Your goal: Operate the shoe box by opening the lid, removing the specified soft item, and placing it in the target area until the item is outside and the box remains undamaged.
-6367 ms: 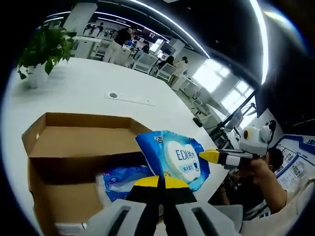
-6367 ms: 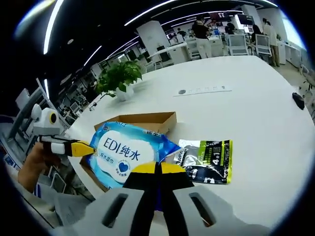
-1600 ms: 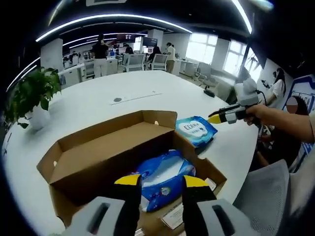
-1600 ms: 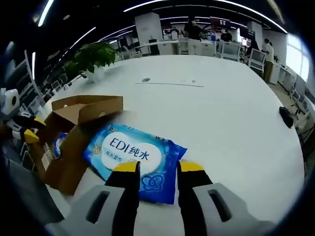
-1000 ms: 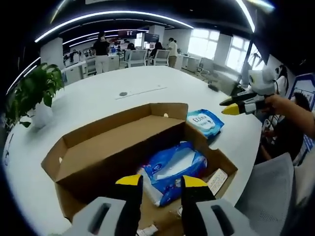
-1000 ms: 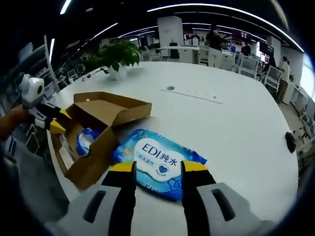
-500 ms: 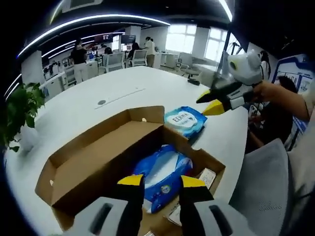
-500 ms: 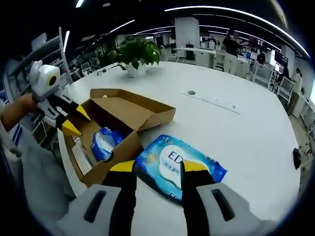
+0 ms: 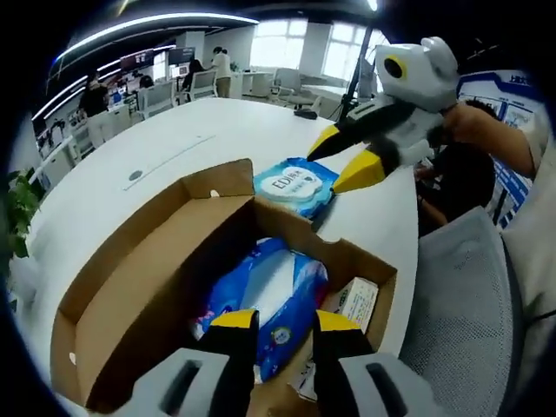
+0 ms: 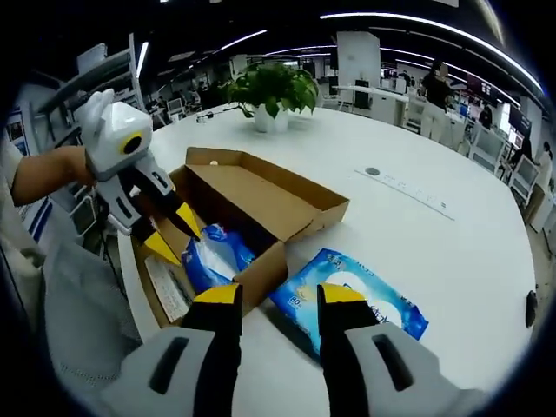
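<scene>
left gripper: jaws spread, empty, above the open brown shoe box, which holds a blue-white soft pack. wipes pack, glossy blue with a white label, flat on the white table just beside the box; right gripper spread, empty, over it

L tool: jaws apart, empty, angled down | R tool: jaws apart, empty | each held by a hand, both tools near each other
</scene>
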